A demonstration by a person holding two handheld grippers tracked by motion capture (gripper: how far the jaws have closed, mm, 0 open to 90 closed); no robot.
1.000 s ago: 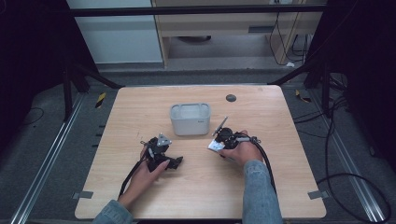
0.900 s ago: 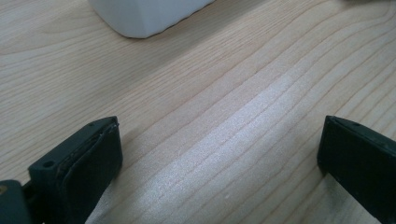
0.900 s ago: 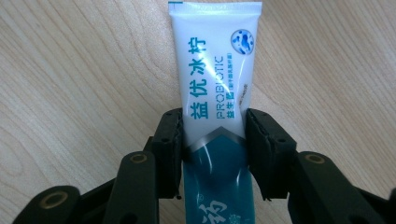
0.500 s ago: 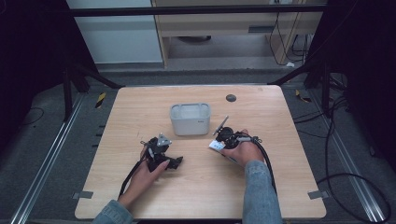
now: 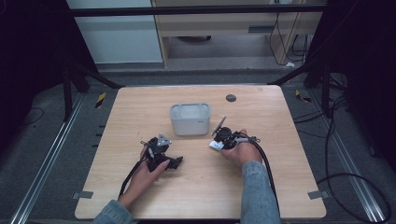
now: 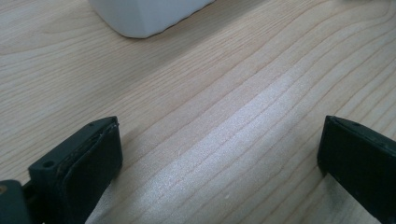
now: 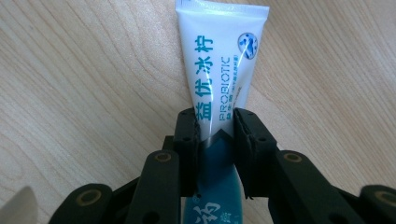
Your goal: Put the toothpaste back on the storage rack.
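Right claw (image 7: 215, 133) grasps tube (image 7: 219, 70); left claw (image 6: 219, 154) released, idle.
Next, probably: carry tube into white tub (image 5: 189, 119) on surface (image 5: 280, 177).

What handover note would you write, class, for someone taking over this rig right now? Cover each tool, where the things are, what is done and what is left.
Right tool: shut on the white and teal plastic tube with "PROBIOTIC" print, gripped across its middle, just above the light wooden table.
Left tool: open, holding nothing, low over bare table.
The light grey rectangular plastic bin stands mid-table, beyond both tools.
Done: tube grasped.
Left, probably: carry the tube to the bin and release it inside; the left tool is free to steady the bin.
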